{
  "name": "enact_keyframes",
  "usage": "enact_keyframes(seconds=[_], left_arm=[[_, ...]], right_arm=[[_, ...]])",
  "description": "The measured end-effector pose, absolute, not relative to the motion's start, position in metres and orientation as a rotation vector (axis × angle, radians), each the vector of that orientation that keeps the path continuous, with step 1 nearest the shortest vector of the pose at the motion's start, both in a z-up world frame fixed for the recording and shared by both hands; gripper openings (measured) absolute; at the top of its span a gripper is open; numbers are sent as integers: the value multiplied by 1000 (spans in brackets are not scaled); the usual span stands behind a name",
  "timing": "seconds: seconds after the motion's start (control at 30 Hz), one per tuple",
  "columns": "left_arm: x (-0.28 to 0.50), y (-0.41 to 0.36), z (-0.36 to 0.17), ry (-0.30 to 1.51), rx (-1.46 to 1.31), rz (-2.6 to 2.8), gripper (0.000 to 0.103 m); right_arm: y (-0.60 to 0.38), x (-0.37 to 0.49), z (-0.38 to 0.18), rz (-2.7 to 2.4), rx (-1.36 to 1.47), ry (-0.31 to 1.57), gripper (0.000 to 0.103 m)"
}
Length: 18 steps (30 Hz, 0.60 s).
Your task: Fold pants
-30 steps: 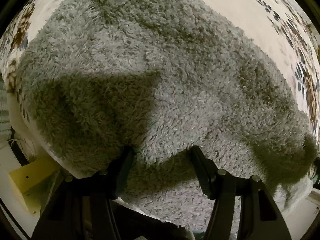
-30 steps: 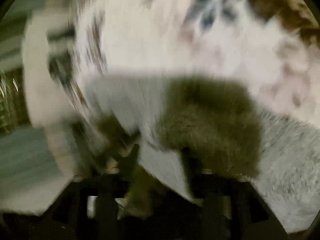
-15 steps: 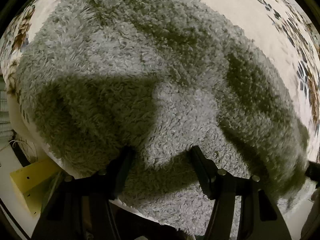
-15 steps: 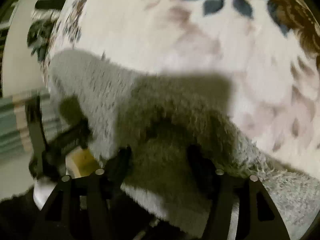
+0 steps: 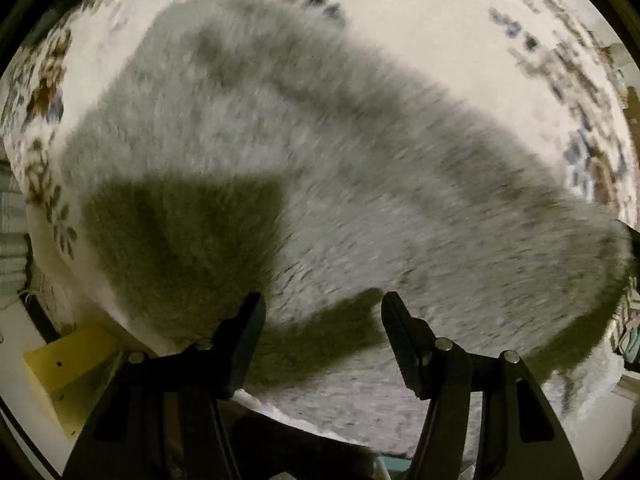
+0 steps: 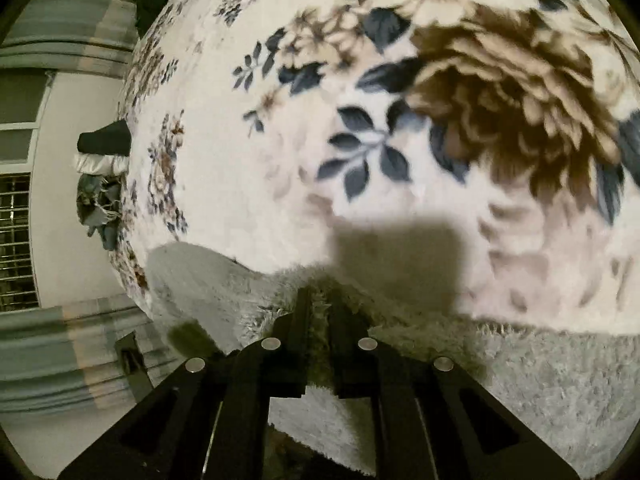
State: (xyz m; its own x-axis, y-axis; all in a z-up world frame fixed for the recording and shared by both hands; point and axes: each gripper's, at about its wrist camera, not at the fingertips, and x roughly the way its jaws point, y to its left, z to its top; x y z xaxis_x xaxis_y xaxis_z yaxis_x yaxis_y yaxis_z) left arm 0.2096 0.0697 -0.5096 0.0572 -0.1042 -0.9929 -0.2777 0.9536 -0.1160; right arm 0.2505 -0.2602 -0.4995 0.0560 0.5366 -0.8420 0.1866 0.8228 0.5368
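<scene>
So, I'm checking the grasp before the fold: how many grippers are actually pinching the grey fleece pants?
1: the right gripper is shut on a fold of the pants; the left gripper hangs open above them.

Cream plush blanket covers the work surface; large brown-and-beige flower print at one to two o'clock in the right wrist view, blue-grey leaf sprigs near centre. Hard-edged shadows fall on it, so light comes from above. At nine o'clock, pale wall with a barred window; grey-green striped curtain at ten o'clock. Left wrist view, blurred: yellow board with small holes at seven o'clock, below the blanket's edge.
</scene>
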Motion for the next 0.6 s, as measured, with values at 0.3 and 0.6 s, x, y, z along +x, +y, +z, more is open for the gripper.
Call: enact_keyframes(seconds=[0.3, 0.6], left_arm=[[256, 8, -494, 1437, -242, -9, 58], [277, 11, -524, 1489, -236, 17, 58]], right_arm=[[-254, 281, -518, 350, 590, 1561, 5], [-204, 197, -554, 578, 315, 1890, 16]])
